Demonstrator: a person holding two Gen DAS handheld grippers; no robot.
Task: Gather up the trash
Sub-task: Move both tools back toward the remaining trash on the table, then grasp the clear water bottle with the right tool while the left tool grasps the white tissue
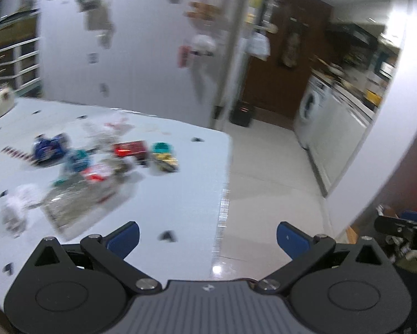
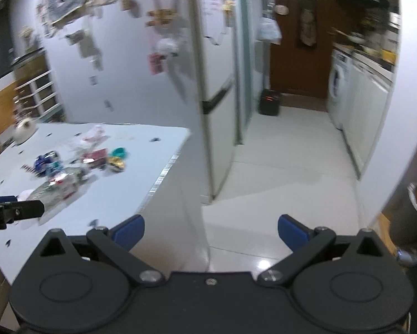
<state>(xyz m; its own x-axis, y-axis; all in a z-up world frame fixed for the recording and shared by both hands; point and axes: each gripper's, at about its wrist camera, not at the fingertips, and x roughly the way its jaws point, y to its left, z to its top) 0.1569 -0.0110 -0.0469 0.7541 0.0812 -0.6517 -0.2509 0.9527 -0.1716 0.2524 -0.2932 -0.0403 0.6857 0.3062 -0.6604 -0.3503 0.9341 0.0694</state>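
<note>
A heap of trash lies on the pale blue table (image 1: 180, 208): a blue wrapper (image 1: 49, 147), a red packet (image 1: 130, 149), a teal and yellow wrapper (image 1: 163, 157), a clear plastic bag (image 1: 77, 203) and a crumpled white tissue (image 1: 16, 206). My left gripper (image 1: 207, 236) is open and empty, over the table's near right edge, short of the heap. My right gripper (image 2: 211, 229) is open and empty, over the floor right of the table (image 2: 141, 167). The heap (image 2: 77, 167) shows far left there. Both views are blurred.
A white fridge (image 1: 141, 55) with magnets stands behind the table. A tiled corridor (image 2: 286, 167) leads to a washing machine (image 2: 338, 83) and a black bin (image 2: 270, 101). A cream teapot-like object (image 1: 0, 103) sits at the table's far left corner.
</note>
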